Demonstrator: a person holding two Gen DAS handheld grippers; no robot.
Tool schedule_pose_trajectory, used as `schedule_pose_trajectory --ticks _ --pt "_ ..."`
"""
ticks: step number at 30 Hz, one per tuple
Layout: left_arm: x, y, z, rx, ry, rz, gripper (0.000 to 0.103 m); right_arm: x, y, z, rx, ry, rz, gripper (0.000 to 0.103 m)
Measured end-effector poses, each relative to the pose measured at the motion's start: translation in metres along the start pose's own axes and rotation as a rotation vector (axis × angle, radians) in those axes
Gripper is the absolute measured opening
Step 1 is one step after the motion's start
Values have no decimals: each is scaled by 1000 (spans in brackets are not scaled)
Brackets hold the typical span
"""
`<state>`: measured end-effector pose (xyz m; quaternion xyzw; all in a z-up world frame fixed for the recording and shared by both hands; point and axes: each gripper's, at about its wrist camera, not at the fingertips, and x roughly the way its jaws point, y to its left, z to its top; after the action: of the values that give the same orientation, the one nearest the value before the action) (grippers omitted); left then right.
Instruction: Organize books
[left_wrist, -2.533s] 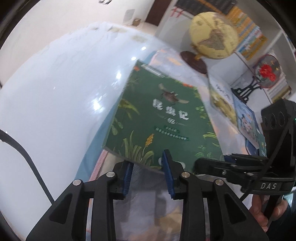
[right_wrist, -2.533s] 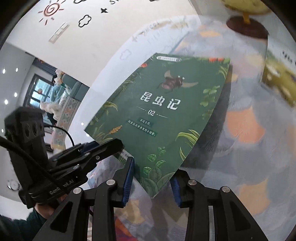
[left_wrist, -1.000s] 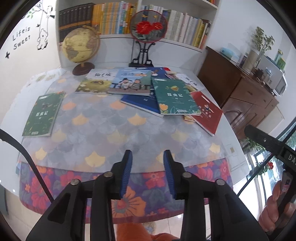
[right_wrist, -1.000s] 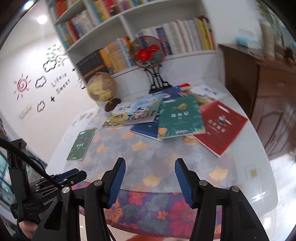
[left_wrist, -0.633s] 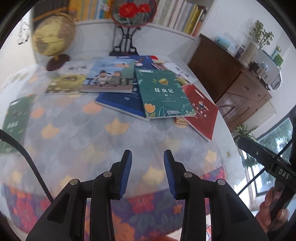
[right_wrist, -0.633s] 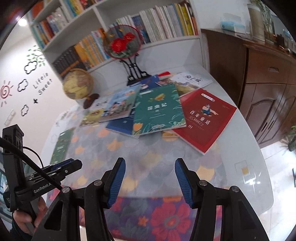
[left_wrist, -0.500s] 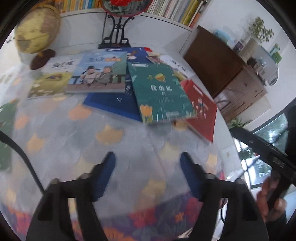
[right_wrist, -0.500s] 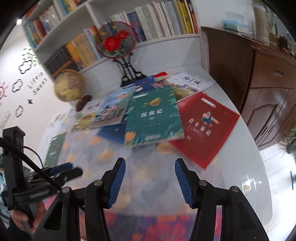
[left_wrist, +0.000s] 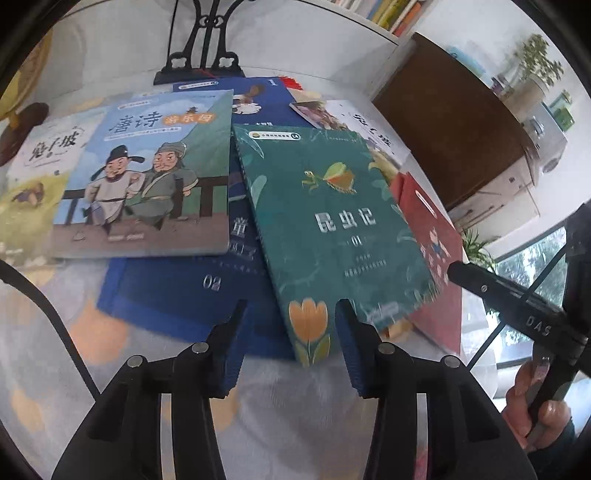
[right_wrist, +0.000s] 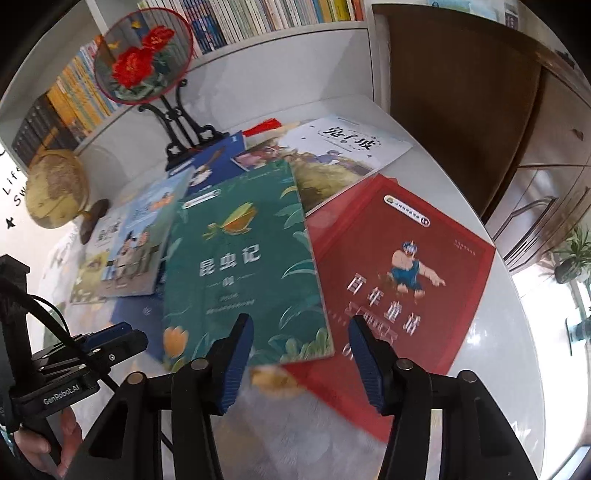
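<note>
Teal-green glossy paperback with an orange tulip on its cover (left_wrist: 332, 229) lies on top of the spread of books, centre of the left wrist view, overlapping a dark blue book (left_wrist: 177, 291) to its left and a red paperback with a cartoon strongman (right_wrist: 399, 273) to its right. My left gripper (left_wrist: 290, 321) has its jaws released, having just been closing; the teal book's near left corner sits between them, but the blue pads do not press on it. My right gripper (right_wrist: 301, 339) is likewise released, jaws just closing, and straddles the near right corner of the same book where it overlaps the red one. I judge the step in hand to be picking up the teal book with both grippers. To do it well, I should slide one finger of each gripper under the near edge only, so neither the blue nor the red cover is caught, then clench both evenly and lift level. Both views are motion-blurred at the near edge, so whether any pad touches the cover cannot be told. A small yellowish object (right_wrist: 273, 378) under that edge is unidentifiable, and the dark blue book's title is largely covered.
</note>
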<state>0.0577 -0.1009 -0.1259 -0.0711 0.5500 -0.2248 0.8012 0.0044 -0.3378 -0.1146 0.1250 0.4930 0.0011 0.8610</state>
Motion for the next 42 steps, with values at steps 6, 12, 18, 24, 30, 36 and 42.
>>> schedule_pose_trajectory --ticks 6,12,18,24,30,36,42 --pt "19 8 10 -73 22 11 42 29 -7 17 -20 44 23 41" --pt "31 12 10 -138 33 -28 42 50 -12 24 -31 83 49 41" --pt "36 -1 10 -122 37 -17 43 60 -7 21 -65 131 95 41" --pt "32 -10 2 -86 35 -2 43 55 -7 15 -101 145 105 41" --pt "27 -15 -30 -72 88 -24 43 40 -14 -11 -134 200 127 42" --pt "28 -6 -59 -138 130 -46 43 32 -30 -36 -109 230 133 41" --pt "32 -11 -59 -124 138 -60 43 32 -26 -37 -120 214 137 42"
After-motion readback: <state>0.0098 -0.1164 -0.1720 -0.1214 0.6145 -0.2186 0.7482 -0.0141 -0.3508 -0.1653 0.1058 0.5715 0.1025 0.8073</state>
